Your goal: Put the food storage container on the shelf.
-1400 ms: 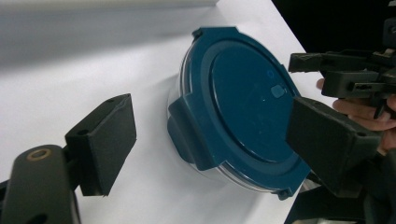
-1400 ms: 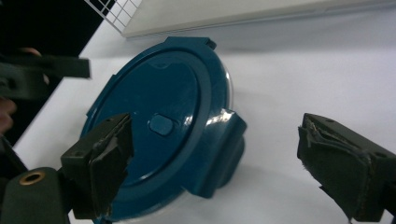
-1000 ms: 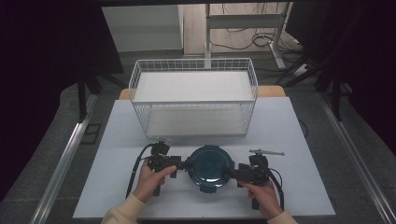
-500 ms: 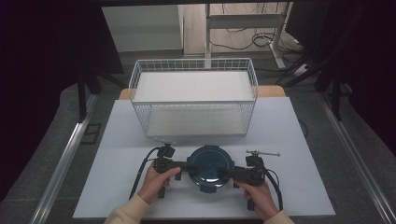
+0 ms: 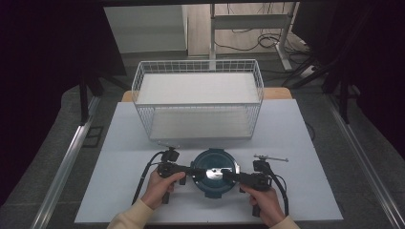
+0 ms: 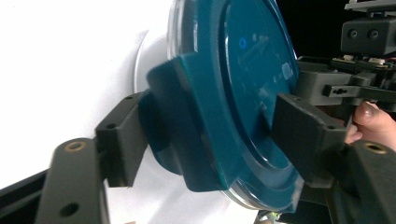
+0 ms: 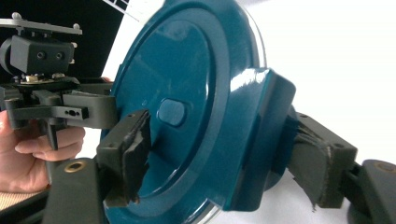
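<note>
both hands slid a little toward the person's edge of the tabletop (image 5: 305, 143) between the earlier frames and this one, and the round teal-lidded container (image 5: 214, 172) came with them; it sat slightly nearer the bottom of the high view than a second before. no lift was evident, and i couldn't confirm contact with the surface from the gripper views.

left tool (image 5: 195, 172) was clamped on the lid's left latch tab (image 6: 187, 135): one jaw under the tab, the other pressed on the lid top. right tool (image 7: 219, 163) was clamped the same way on the opposite latch tab (image 7: 261, 135), one pad on the lid face, one behind the tab. the right tool's pads looked frayed.

container sat at the near-centre of the tabletop, between the two hands, well apart from the white wire basket (image 5: 198, 98) behind it. basket looked empty.

lid (image 7: 187, 107) was seated on the body, both tabs down as far as i could tell. clear rim of the body showed at the lid's edge (image 6: 175, 28).

read: symmetric two-sided grip was set, small pull-in was likely repositioning before either popping the latches or carrying the container to the basket. couldn't tell which. risk: tabs flex, so a lift by the tabs alone could unlatch the lid.
</note>
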